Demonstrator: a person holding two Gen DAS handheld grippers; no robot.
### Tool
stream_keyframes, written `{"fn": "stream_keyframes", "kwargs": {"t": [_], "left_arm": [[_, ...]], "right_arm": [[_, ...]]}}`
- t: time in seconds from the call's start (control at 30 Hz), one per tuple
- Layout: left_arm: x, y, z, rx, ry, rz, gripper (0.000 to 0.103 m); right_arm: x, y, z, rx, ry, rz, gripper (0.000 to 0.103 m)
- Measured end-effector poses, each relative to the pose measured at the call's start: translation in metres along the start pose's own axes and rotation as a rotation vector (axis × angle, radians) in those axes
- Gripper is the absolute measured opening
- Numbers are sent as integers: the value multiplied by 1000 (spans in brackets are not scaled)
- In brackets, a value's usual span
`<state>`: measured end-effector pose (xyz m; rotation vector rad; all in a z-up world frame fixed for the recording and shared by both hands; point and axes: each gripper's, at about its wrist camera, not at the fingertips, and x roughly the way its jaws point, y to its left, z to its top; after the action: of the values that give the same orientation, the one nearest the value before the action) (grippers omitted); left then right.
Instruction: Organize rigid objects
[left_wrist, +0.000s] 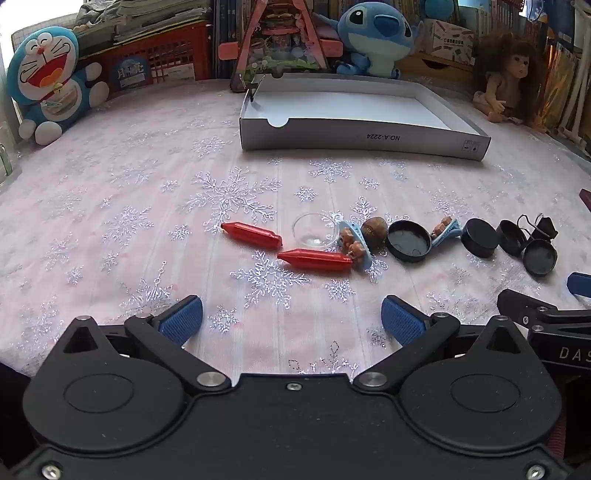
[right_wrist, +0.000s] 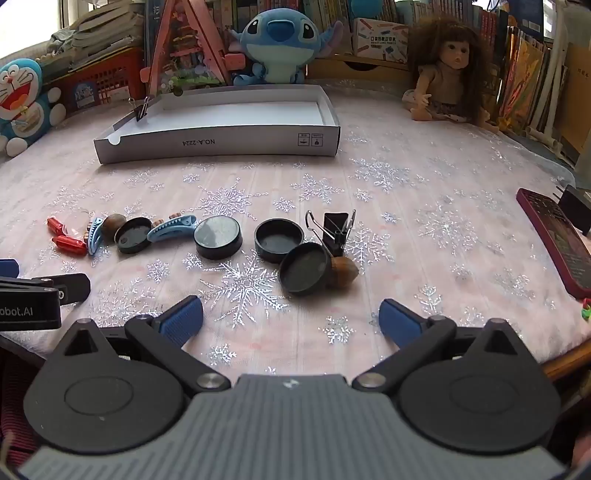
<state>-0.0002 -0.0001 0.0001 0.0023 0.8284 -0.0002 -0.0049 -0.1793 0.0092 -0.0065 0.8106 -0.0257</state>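
Hovering over the worktop (right_wrist: 424, 229), both grippers point down at a slant and hold nothing. The left gripper (left_wrist: 291, 319) has its jaws wide apart, with only the snowflake cloth between its blue pads. The right gripper (right_wrist: 291, 319) also has its jaws wide apart and empty.

A row of small things lies across the cloth in front of them. From the left there are 2 red pointed pieces (left_wrist: 252, 235), one just behind the other, then a clear round dish (left_wrist: 314, 230). A blue hair clip (left_wrist: 356, 245) with small bears touches the nearer red piece. Beside it sits a brown nut (left_wrist: 374, 229), then an open black lid (left_wrist: 409, 241) with a second blue hair clip (right_wrist: 171, 228) leaning on it. Further right are a black cap (right_wrist: 218, 236) turned top up, an open black cap (right_wrist: 279, 240), and another black lid (right_wrist: 304, 268) tilted against a second nut (right_wrist: 344, 271). A black binder clip (right_wrist: 336, 226) stands just behind them.

The white shallow box (right_wrist: 221, 142) lies well behind the row, with a small binder clip (right_wrist: 142, 109) on its left wall. Plush toys and a doll (right_wrist: 448, 70) sit along the far edge. A dark red phone (right_wrist: 557, 240) lies at the right.
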Motion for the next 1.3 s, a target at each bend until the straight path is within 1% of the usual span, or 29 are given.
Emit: {"fn": "stream_keyframes", "kwargs": {"t": [1.3], "left_arm": [[0, 0, 0, 0, 4, 1, 103]], "right_arm": [[-1, 2, -1, -12, -4, 0, 103]]}}
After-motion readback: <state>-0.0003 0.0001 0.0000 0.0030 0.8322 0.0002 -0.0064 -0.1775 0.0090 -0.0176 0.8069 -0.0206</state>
